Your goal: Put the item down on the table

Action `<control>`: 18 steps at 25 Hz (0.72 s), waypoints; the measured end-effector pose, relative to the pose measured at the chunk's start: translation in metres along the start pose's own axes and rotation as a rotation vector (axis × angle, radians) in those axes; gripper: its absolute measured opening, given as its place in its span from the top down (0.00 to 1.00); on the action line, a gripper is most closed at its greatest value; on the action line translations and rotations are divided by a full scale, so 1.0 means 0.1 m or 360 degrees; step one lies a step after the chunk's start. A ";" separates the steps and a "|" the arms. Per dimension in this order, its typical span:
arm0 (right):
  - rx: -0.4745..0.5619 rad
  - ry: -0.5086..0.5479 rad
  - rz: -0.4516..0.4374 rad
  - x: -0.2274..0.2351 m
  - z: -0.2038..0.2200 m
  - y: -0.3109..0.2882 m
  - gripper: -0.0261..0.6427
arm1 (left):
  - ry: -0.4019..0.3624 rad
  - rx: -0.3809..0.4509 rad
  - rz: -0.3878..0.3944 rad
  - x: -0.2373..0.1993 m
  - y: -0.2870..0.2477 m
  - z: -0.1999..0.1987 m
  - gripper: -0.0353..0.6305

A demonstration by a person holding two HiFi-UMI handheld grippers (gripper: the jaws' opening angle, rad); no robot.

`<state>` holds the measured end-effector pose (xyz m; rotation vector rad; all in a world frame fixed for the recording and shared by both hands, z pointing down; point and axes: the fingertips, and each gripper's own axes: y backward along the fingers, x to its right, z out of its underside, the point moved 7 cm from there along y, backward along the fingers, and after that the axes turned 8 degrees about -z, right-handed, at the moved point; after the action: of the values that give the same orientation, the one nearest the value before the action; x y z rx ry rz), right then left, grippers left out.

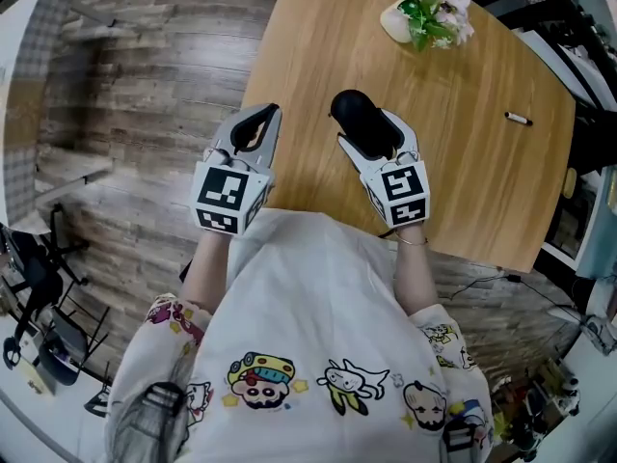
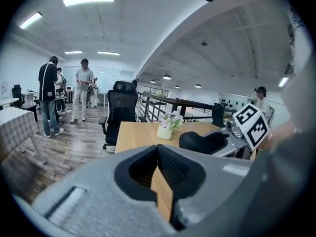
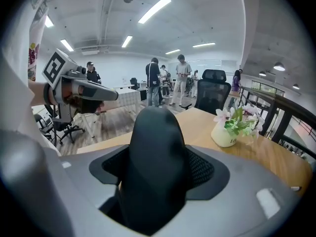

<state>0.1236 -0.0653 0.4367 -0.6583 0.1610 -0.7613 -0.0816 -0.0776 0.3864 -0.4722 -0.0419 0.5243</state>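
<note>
A black, rounded, mouse-like item (image 1: 359, 119) sits between the jaws of my right gripper (image 1: 364, 125), which is shut on it over the near part of the wooden table (image 1: 463, 181). I cannot tell whether the item touches the tabletop. In the right gripper view the item (image 3: 157, 147) fills the space between the jaws. My left gripper (image 1: 267, 114) hovers at the table's left edge, fingertips together and holding nothing. The left gripper view shows the item (image 2: 202, 141) off to its right.
A white pot of flowers (image 1: 424, 13) stands at the table's far side and a small pen (image 1: 518, 118) lies near the right edge. A black office chair (image 2: 121, 107) stands beyond the table. Several people (image 2: 49, 93) stand on the wood floor farther off.
</note>
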 end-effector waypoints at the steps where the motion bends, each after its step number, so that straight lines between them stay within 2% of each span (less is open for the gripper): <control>1: -0.0017 0.0002 -0.0012 0.00 0.02 -0.04 0.43 | 0.0006 -0.0005 0.0005 0.00 -0.01 0.00 0.95; 18: -0.0326 0.0083 -0.0204 -0.23 0.38 -0.75 0.43 | -0.0013 -0.0068 0.0107 0.06 -0.23 0.10 0.95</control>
<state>0.0772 -0.0710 0.5100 -0.8496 0.2486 -0.8929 -0.0668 -0.0879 0.4045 -0.5144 -0.0449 0.5922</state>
